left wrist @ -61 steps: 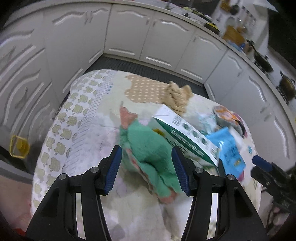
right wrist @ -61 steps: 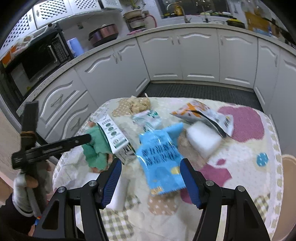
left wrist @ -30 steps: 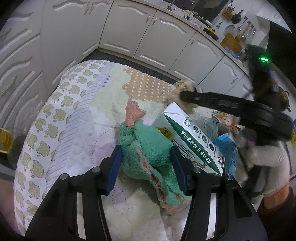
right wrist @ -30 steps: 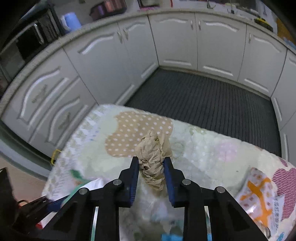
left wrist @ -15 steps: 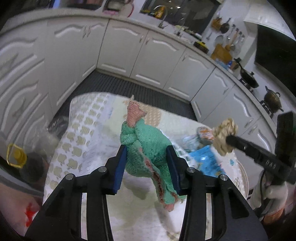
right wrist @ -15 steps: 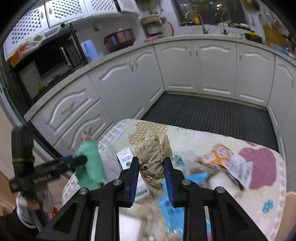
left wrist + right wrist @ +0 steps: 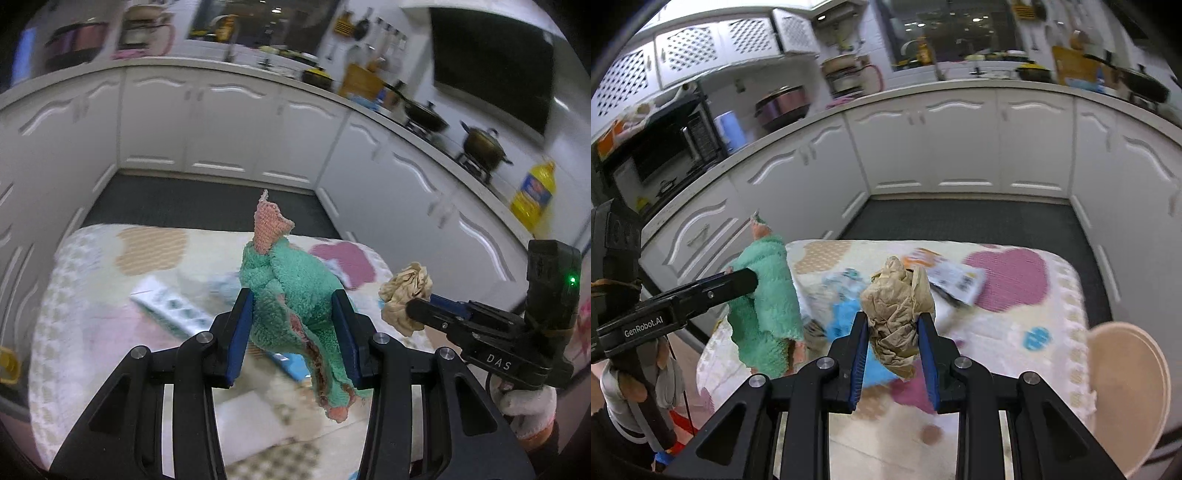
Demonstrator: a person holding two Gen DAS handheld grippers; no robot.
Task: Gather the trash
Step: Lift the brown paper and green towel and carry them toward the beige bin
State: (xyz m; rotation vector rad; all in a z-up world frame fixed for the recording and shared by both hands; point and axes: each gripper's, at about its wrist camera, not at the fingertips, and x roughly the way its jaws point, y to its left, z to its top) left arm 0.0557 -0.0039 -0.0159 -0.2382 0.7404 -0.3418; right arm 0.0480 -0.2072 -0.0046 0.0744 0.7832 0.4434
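Left wrist view: my left tool [image 7: 291, 332] clamped on green cloth [image 7: 291, 291], now lifted off desk [image 7: 92, 295]; right tool [image 7: 892, 349] clamped on crumpled paper [image 7: 897, 314], also raised. Both ready for bin.

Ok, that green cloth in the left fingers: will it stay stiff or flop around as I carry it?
Probably floppy: the green cloth droops below the left gripper, its pink-edged tail hanging loose. It looks light, bunching easily between the fingers. The dangling end may swing or snag on the table litter, so carry it high.
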